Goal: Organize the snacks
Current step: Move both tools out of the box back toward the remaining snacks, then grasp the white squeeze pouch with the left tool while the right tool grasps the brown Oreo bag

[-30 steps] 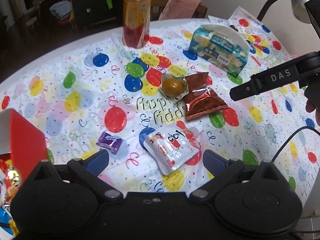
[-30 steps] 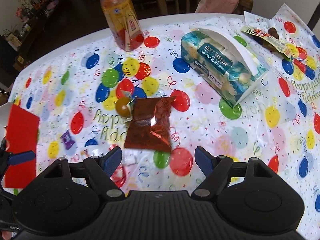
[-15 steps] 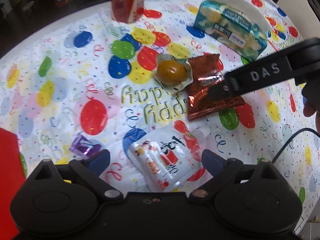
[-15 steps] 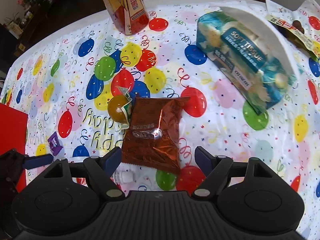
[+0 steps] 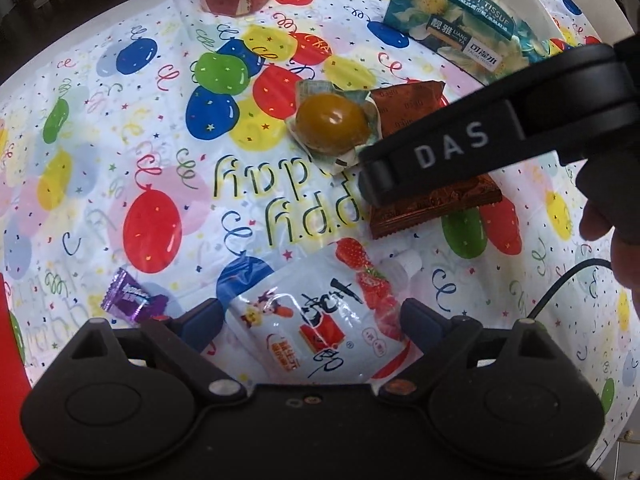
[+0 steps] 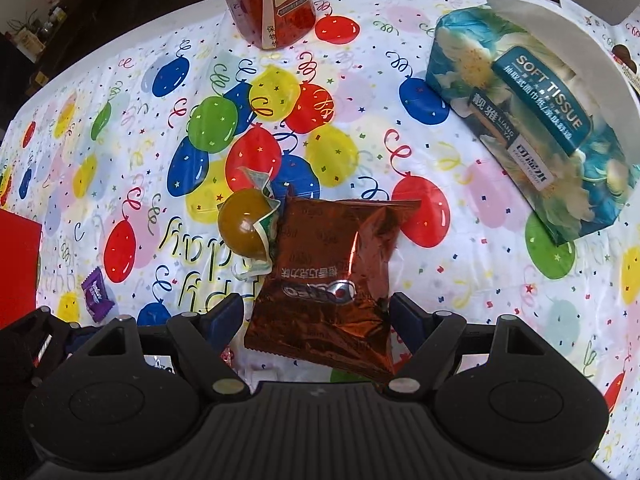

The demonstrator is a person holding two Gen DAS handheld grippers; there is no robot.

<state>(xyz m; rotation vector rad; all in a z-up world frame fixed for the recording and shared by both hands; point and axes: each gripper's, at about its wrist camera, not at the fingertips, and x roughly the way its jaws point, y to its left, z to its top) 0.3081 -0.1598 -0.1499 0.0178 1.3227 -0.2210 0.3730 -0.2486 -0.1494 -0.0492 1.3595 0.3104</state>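
A white strawberry drink pouch point(image 5: 316, 316) lies on the balloon tablecloth between the fingers of my left gripper point(image 5: 310, 316), which is open around it. In the right wrist view a brown foil Oreo packet point(image 6: 332, 280) lies between the fingers of my open right gripper point(image 6: 316, 312). A brown wrapped egg snack point(image 6: 244, 228) rests against the packet's left side. The same egg snack point(image 5: 332, 120) and packet point(image 5: 424, 204) show in the left wrist view, partly hidden by the right gripper's black body. A small purple candy point(image 5: 130, 294) lies left of the pouch.
A soft tissue pack point(image 6: 532, 128) lies at the right and an orange drink bottle point(image 6: 272, 0) stands at the far edge. A red box point(image 6: 18, 264) sits at the left. A hand point(image 5: 620, 248) holds the right gripper.
Both grippers have come down and forward. The pouch now lies between the left fingers and the Oreo packet between the right fingers. Both stay open.
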